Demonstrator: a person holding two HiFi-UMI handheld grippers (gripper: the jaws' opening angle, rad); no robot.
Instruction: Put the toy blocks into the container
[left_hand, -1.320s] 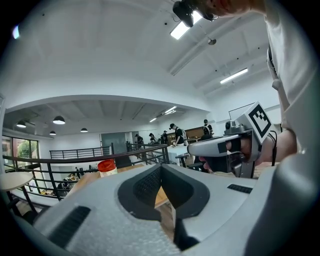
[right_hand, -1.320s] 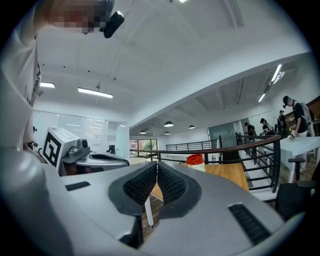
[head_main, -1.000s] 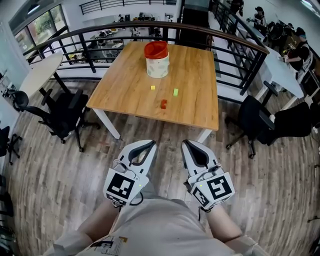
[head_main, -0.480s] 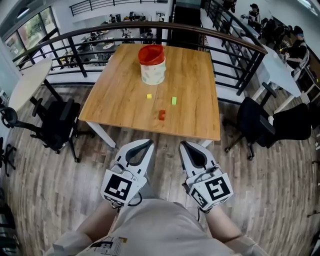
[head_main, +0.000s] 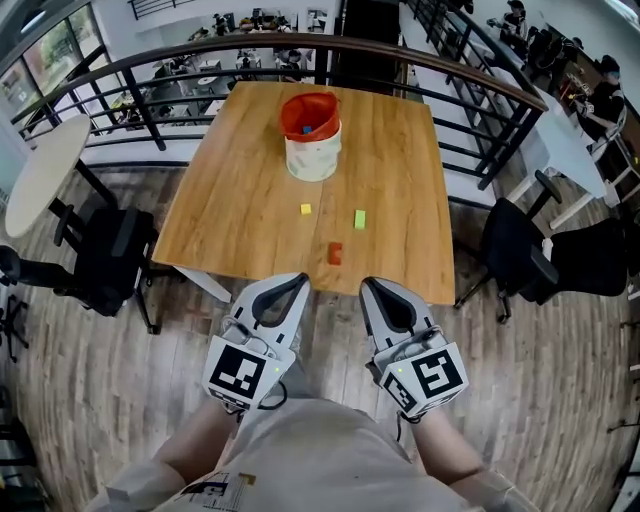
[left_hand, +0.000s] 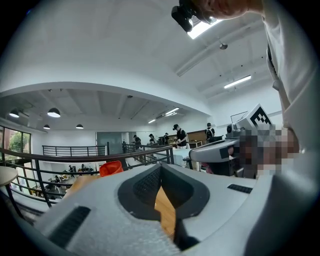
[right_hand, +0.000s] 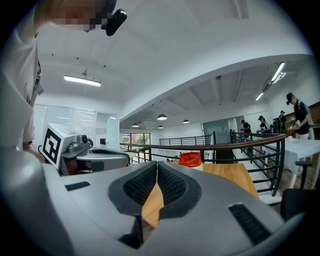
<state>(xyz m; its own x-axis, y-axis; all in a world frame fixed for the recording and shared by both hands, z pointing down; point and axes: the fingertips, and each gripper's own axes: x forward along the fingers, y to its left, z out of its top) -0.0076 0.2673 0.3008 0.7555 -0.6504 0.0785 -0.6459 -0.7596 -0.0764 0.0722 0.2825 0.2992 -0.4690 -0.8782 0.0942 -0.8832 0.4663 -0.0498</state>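
Note:
A white container with a red rim (head_main: 312, 135) stands on the far half of the wooden table (head_main: 230, 210); something blue lies inside it. Three small blocks lie on the table nearer me: a yellow block (head_main: 305, 209), a green block (head_main: 360, 219) and a red block (head_main: 335, 253). My left gripper (head_main: 298, 281) and right gripper (head_main: 371, 285) hang side by side at the table's near edge, both level, shut and empty. The container's red rim (left_hand: 111, 168) shows past the left gripper (left_hand: 160, 166) in its own view, and the same rim (right_hand: 190, 159) past the right gripper (right_hand: 157, 163).
A dark railing (head_main: 420, 65) curves round the table's far side. Black office chairs stand left (head_main: 110, 260) and right (head_main: 520, 250) of the table. A white round table (head_main: 40, 170) is at the left. People sit at desks at the far right.
The table and blocks have come closer in the head view; its near edge now lies right in front of both grippers. The grippers keep their side-by-side pose, still shut.

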